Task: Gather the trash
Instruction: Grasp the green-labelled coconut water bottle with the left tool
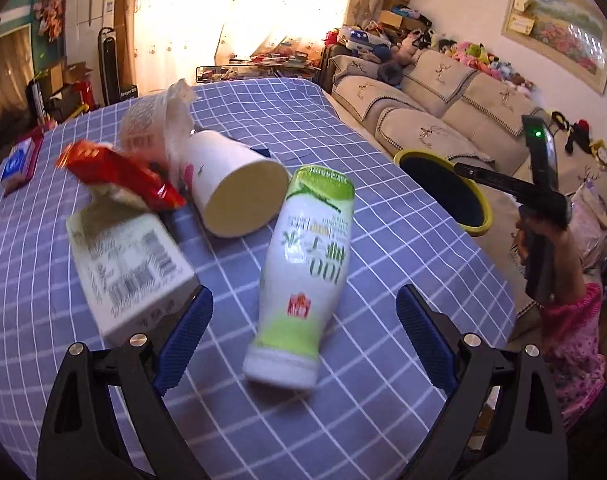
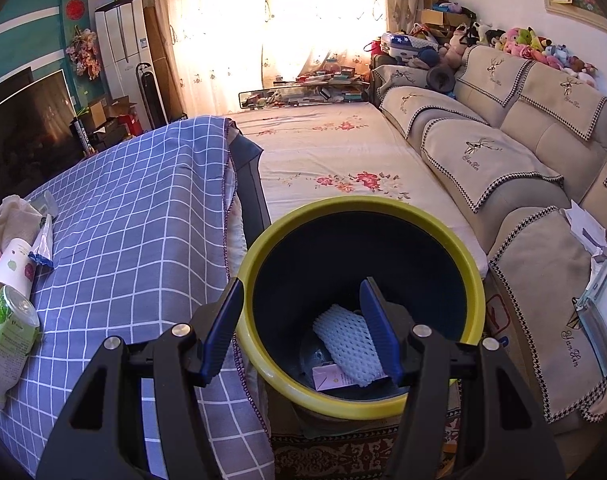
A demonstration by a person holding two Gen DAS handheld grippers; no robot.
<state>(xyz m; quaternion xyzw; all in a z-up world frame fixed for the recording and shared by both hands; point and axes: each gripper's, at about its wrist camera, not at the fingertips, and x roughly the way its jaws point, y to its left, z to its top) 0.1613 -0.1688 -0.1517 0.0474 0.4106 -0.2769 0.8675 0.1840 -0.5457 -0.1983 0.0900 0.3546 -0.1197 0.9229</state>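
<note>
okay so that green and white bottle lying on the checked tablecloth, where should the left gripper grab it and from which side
Probably across the narrower waist of the green and white bottle. It lies on its side, cap end toward the left gripper, whose open jaws already straddle that end. Come down from above with one finger on each long side; the cardboard box crowds its left.

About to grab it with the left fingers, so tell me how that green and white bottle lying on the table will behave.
The green and white bottle lies on its side with a round body, so a nudge would probably roll it. Its glossy label looks slippery; grip the narrower waist. It is probably empty trash, so likely light and slightly squashable. The left gripper is open around its cap end.
</note>
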